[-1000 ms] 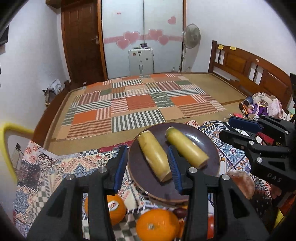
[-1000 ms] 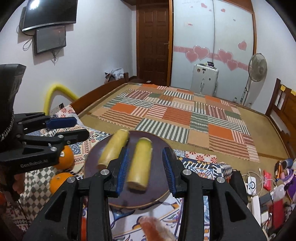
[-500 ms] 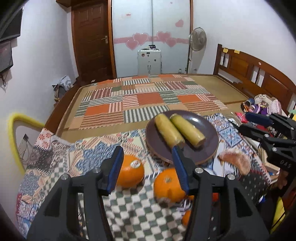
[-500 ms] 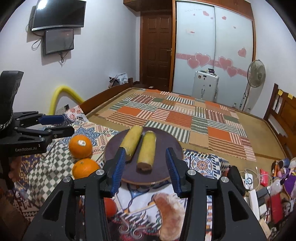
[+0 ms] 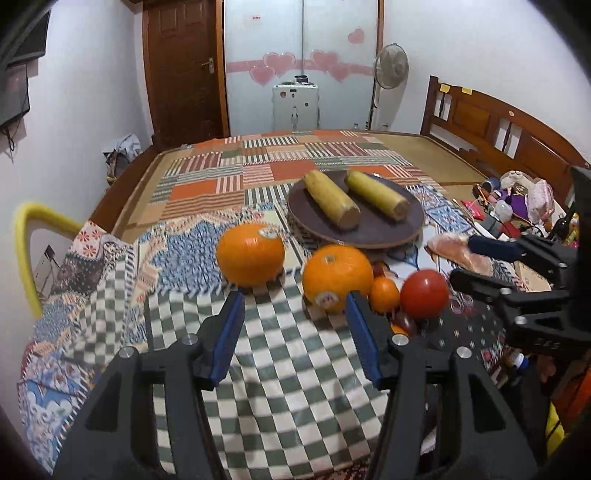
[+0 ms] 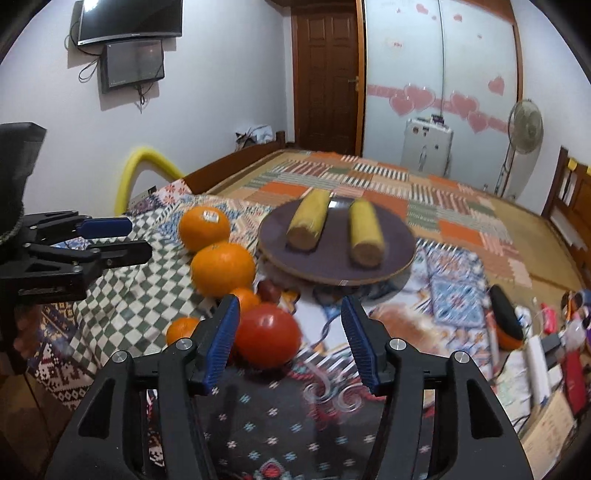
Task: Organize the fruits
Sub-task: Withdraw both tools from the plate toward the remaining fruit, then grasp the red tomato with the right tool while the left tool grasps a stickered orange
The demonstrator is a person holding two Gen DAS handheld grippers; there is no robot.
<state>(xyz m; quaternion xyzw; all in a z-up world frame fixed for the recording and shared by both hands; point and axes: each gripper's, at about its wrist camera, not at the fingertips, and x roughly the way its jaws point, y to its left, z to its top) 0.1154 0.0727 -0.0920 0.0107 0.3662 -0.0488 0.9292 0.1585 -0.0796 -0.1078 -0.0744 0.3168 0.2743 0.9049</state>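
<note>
No text is legible. The right gripper (image 5: 476, 264) carries small pale lettering, blurred beyond reading. Two oranges (image 5: 250, 254) (image 5: 337, 277) bear stickers whose print is too small. The wall television's (image 6: 130, 17) logo is unreadable.

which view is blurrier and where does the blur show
Right wrist view: smeared most, on the plate, the patterned cloth and the pale fruit past the jaws; the tomato is soft. Left wrist view: mostly crisp, oranges sharp; both bend straight lines at the edges.
</note>
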